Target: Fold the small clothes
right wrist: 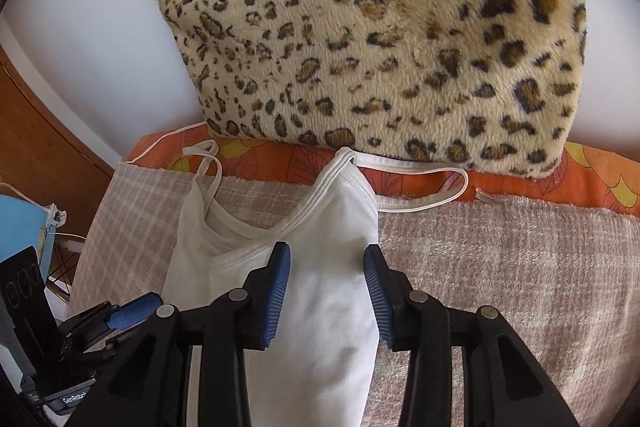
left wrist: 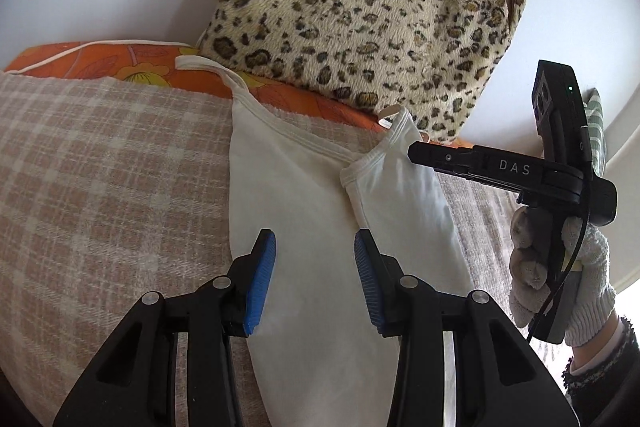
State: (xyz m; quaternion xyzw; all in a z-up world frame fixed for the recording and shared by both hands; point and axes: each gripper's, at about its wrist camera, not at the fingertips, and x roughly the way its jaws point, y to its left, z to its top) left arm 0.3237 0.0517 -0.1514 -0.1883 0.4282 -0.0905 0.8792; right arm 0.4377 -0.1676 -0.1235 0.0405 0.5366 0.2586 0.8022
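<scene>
White camisole [left wrist: 304, 195] lies flat on the checked blanket [left wrist: 100, 163], folded lengthwise already by the look of it; its right half is laid over toward the middle, so it reads as a long narrow strip. Taking the leopard cushion [left wrist: 360, 7] as landmark: the strap end of the camisole points at the cushion, straps [right wrist: 420, 179] trailing onto the orange floral sheet [left wrist: 100, 61] just below it; the hem end runs away from the cushion, toward and under both tools, hem itself out of view.

Left gripper [left wrist: 314, 279]: jaws parted, blue pads [left wrist: 262, 283] apart with bare cloth showing between them, nothing pinched. Right gripper [right wrist: 326, 295]: same, jaws parted over the folded layer, nothing held. In the left view the gloved hand [left wrist: 560, 267] carries the right gripper on the side of the camisole, tip near the strap corner closest to the cushion.

Key relation: the camisole's long axis runs straight ahead of both tools, cushion-ward; both sit over the half away from the cushion, left over the single layer, right over the doubled one; neither clearly nearer. My read: next fold is crosswise, one end brought toward the other; risk is the loose straps dragging and spoiling the stack.
</scene>
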